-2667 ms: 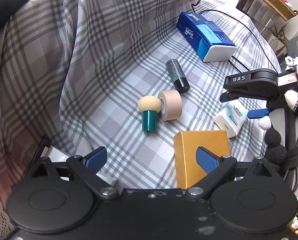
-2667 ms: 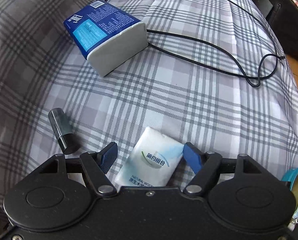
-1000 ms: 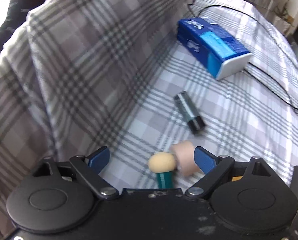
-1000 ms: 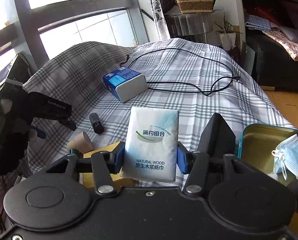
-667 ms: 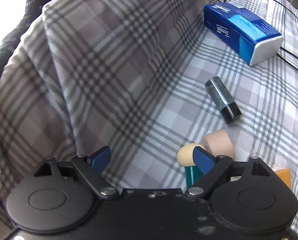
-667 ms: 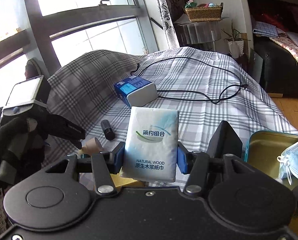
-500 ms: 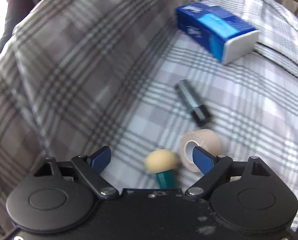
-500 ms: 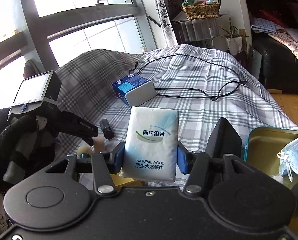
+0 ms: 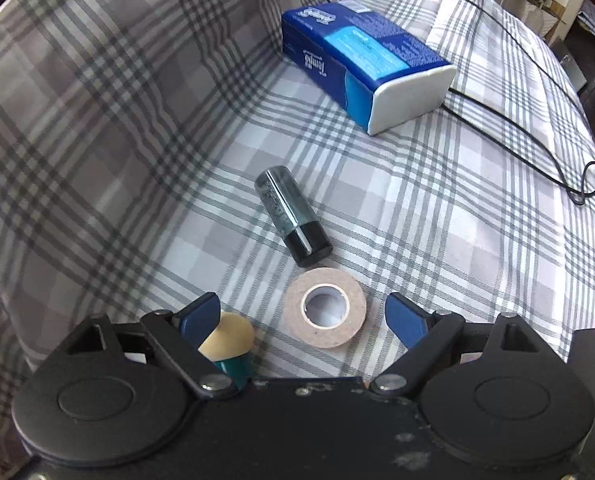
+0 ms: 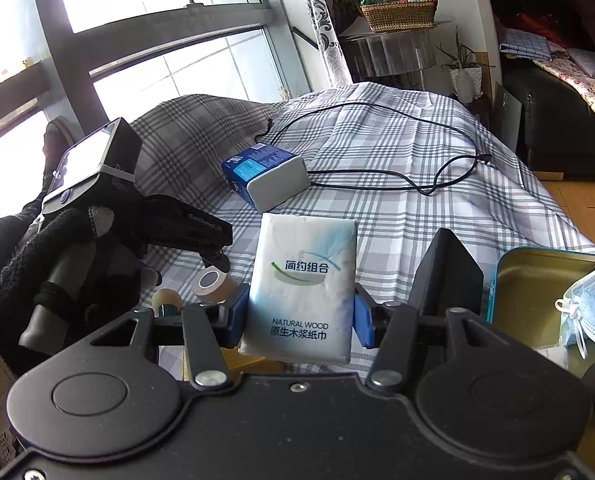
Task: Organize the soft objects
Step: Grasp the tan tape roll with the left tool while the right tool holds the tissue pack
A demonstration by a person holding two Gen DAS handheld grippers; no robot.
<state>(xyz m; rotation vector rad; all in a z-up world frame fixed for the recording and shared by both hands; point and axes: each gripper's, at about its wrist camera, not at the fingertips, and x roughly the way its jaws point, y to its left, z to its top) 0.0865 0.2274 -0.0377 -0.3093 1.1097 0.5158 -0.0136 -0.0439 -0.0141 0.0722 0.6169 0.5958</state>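
Right gripper (image 10: 300,318) jaws clamped on tissue pack (image 10: 302,288), held above plaid bed (image 9: 437,216), tin (image 10: 537,276) alongside. Left gripper (image 9: 302,316) jaws apart, just narrowed slightly, straddling tape roll (image 9: 324,313). We centre roll, avoid sponge applicator (image 9: 227,338) beside left finger, squeeze gently.

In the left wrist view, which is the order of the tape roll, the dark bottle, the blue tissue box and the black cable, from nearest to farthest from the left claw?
1. Tape roll: lying flat between the open left claw fingers.
2. Dark bottle: just beyond the roll, on its side.
3. Blue tissue box: farther back, toward the right.
4. Black cable: behind the box, running along the right.
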